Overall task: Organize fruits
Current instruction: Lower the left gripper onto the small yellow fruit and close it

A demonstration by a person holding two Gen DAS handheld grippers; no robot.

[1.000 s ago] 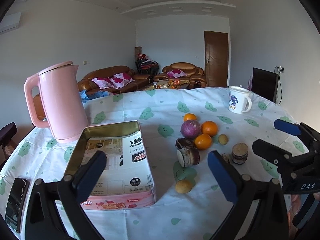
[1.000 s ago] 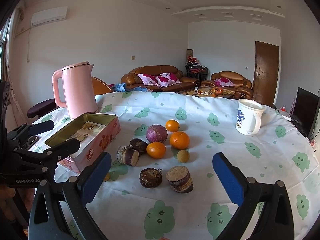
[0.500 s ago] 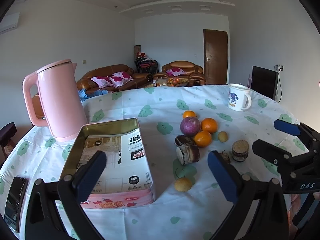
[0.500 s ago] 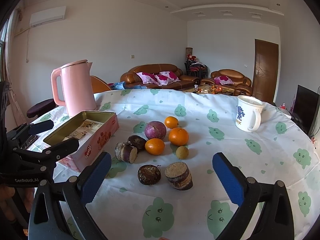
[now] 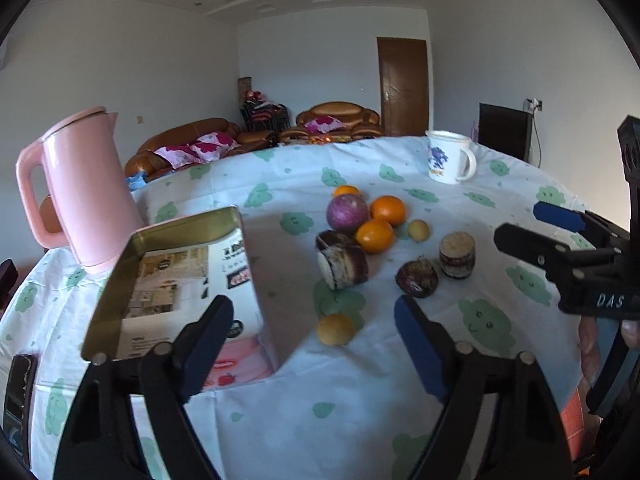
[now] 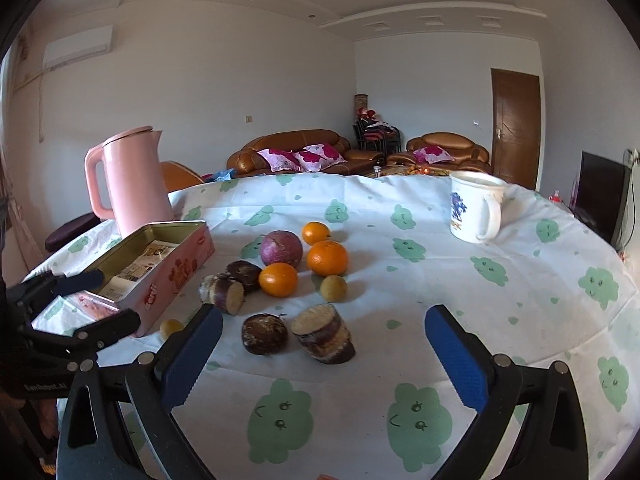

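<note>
the left gripper (image 5: 314, 344) is held low over the table (image 5: 360, 420), its jaws closing with nothing gripped; a small yellow fruit (image 5: 336, 329) is seen on the cloth between and beyond its blue pads. the right gripper (image 6: 322, 358) is kept wide open and empty, with a dark round piece (image 6: 265, 334) and a cut cane chunk (image 6: 324, 334) lying just ahead of it. three oranges (image 6: 327, 258) and a purple fruit (image 6: 281, 249) are clustered mid-table, beside the open pink tin (image 6: 160, 264). a pink kettle (image 6: 132, 188) and a white mug (image 6: 474, 212) are stood further back.
</note>
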